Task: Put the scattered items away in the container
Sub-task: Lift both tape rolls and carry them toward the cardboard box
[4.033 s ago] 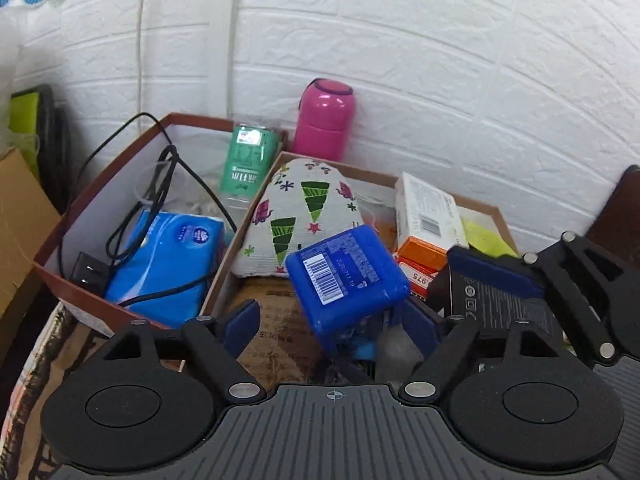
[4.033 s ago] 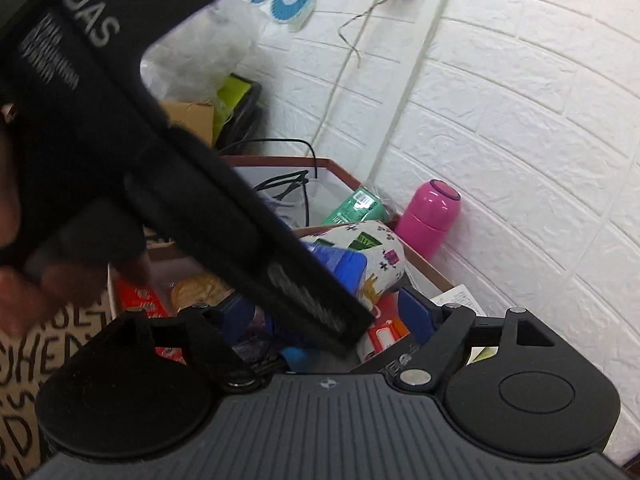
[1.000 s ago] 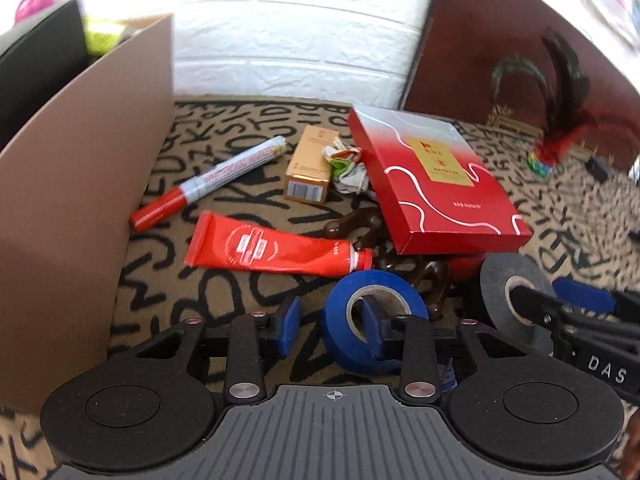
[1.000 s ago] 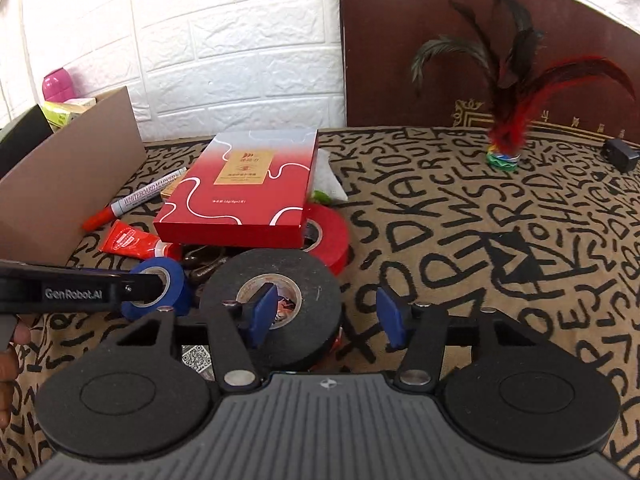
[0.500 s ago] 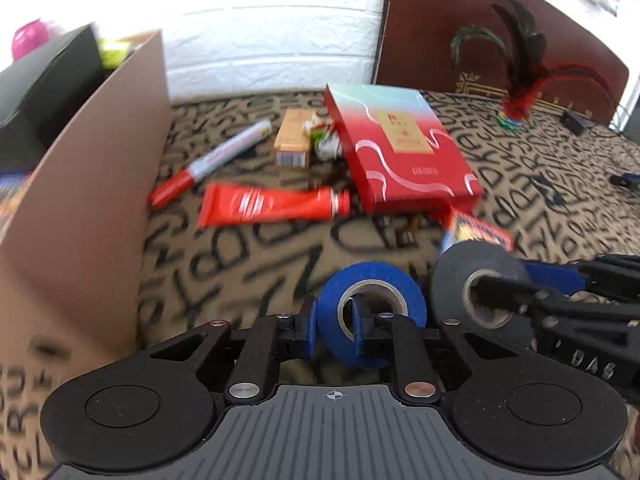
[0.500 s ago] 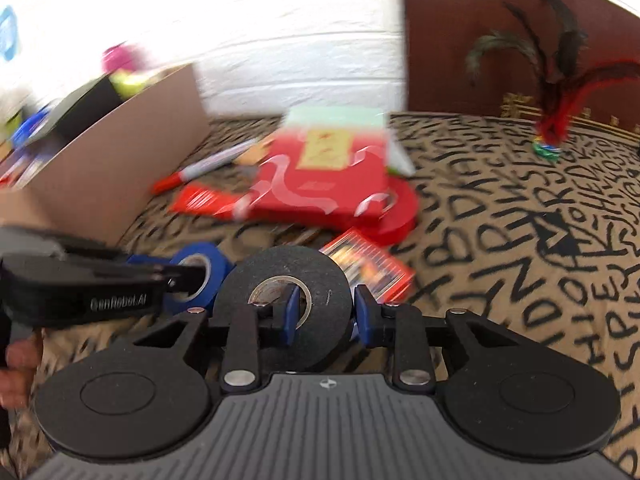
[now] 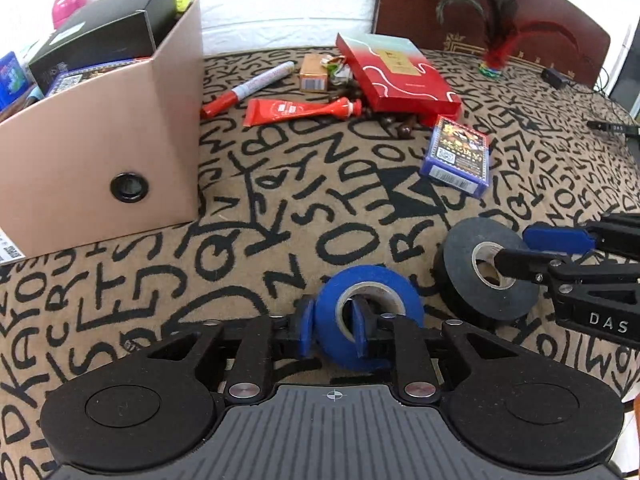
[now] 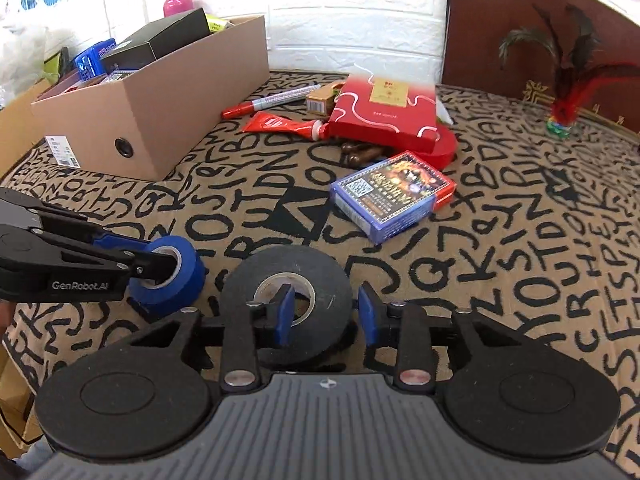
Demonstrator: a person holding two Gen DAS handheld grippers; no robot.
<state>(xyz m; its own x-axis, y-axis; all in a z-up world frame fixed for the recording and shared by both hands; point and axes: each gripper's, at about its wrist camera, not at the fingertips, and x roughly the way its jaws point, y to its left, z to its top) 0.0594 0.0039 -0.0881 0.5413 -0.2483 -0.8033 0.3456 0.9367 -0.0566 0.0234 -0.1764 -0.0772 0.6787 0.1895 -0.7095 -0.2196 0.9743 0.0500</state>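
I see the open brown cardboard box (image 8: 168, 92) well left of my tapes. My right hand-held gripper (image 8: 325, 312) clamps the black tape roll's (image 8: 320, 280) wall; my left hand-held gripper (image 7: 331, 326) clamps the blue tape roll (image 7: 396, 300), both above the letter-patterned bench (image 7: 280, 208).

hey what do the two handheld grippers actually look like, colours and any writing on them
Both are matte black linkage frames with blue finger pads, silver pivot screws and ribbed grey bodies. The left gripper reads "GenRobot.AI" in white; the right gripper reads "DAS". No cables or sleeves show.

Blue tape roll (image 7: 370, 312), black tape roll (image 8: 288, 296) (both gripped).
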